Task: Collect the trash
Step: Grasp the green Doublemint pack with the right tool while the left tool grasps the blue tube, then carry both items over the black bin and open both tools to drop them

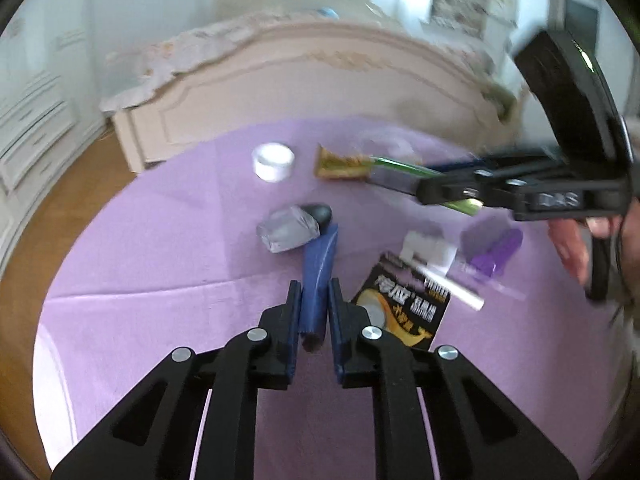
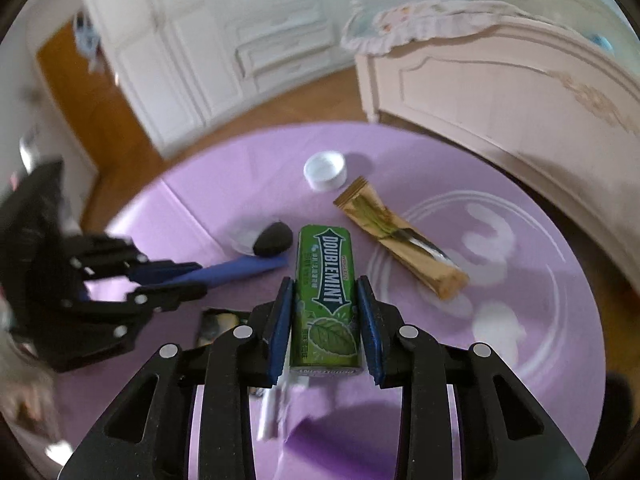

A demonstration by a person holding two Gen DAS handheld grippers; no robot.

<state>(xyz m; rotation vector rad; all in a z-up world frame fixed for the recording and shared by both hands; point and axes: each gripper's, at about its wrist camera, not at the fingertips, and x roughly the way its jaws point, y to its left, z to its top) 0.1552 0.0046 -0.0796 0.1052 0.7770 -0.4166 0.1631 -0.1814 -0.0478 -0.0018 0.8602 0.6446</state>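
Note:
My left gripper [image 1: 315, 283] is shut on the near end of a long dark blue wrapper [image 1: 320, 256] that lies on the purple tablecloth [image 1: 160, 272]. In the right wrist view the left gripper [image 2: 202, 279] comes in from the left, holding the blue wrapper [image 2: 248, 266]. My right gripper [image 2: 324, 280] is shut on a green Doublemint gum pack [image 2: 326, 264], its pads pressing both long sides. The left wrist view shows the right gripper [image 1: 400, 182], blurred, with the green pack [image 1: 404, 167] over the table's far right.
On the cloth lie a white cap [image 2: 325, 171], a gold wrapper [image 2: 400, 236], a black lump on clear plastic [image 2: 272, 239], a black and gold packet [image 1: 404, 312], a white stick [image 1: 452, 288] and a purple piece [image 1: 496, 248]. A clear plate [image 2: 540, 248] sits at the right. A cream bed footboard [image 2: 500, 92] stands behind.

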